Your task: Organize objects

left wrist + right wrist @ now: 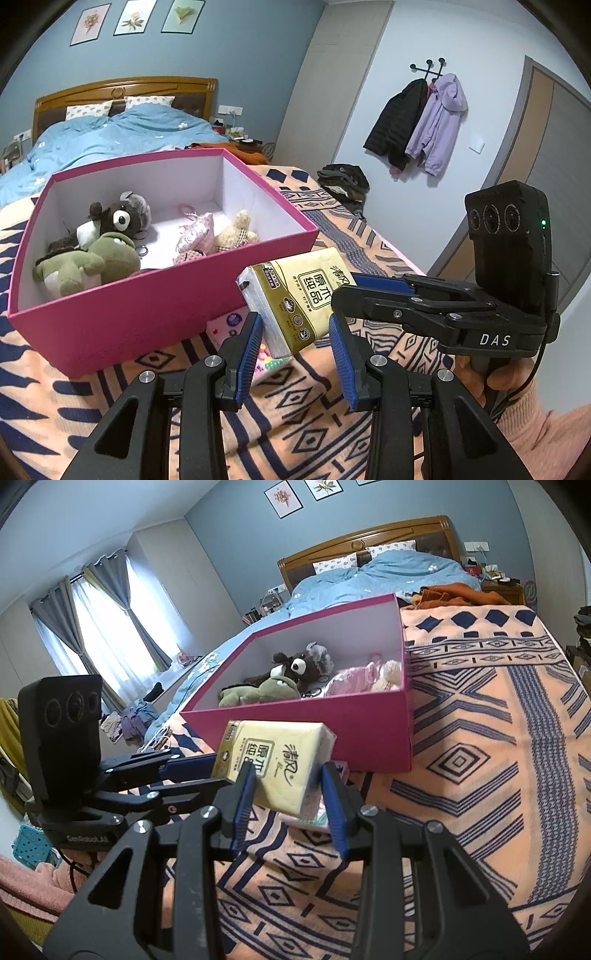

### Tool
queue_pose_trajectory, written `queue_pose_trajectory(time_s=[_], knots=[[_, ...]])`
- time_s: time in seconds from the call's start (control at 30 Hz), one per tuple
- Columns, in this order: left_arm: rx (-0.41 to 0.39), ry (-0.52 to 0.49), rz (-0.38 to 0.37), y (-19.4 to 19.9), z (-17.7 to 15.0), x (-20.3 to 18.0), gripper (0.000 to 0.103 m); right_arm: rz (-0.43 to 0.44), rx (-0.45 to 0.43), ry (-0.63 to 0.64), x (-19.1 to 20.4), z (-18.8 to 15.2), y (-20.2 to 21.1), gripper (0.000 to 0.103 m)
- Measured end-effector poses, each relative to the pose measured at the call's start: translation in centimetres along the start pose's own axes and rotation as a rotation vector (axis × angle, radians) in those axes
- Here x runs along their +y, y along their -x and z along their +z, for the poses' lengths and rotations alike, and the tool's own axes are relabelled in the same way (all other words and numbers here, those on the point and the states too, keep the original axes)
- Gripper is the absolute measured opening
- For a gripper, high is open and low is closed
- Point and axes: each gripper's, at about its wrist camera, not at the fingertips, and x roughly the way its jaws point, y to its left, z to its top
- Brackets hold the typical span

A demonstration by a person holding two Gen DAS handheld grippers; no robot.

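A gold-and-white tissue pack hangs tilted above the patterned blanket, just in front of the pink box. My left gripper is shut on its near lower corner. My right gripper is shut on the opposite end and reaches in from the right in the left wrist view. In the box lie a brown plush, a green plush, a pink plush and a beige bear.
A small flower-printed packet lies on the blanket under the pack. A hand in a pink sleeve holds the right gripper. The orange-and-navy blanket stretches to the right. Beyond the box is a bed with a blue quilt.
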Motion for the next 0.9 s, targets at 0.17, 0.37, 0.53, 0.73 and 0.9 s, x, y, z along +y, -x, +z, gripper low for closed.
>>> queue_pose_trajectory(time_s=[0.17, 0.37, 0.53, 0.73, 0.9], knots=[[-0.009, 0.002, 0.001, -0.1, 0.7, 0.2, 0.037, 0.004, -0.009, 0.0, -0.2, 0.6, 0.1, 0.04], [-0.021, -0.007, 0.007, -0.1, 1.4, 0.1, 0.037, -0.001, -0.019, 0.01, -0.1, 1.2, 0.3, 0.04], [-0.026, -0.005, 0.004, 0.0, 1.9, 0.2, 0.037, -0.005, -0.029, 0.02, -0.1, 1.8, 0.4, 0.04], [-0.039, -0.013, 0.013, 0.1, 2.7, 0.2, 0.037, -0.005, -0.032, 0.028, -0.1, 2.4, 0.2, 0.04], [-0.04, -0.004, 0.009, -0.1, 3.2, 0.5, 0.037, 0.001, -0.038, 0.027, -0.3, 3.1, 0.2, 0.04]])
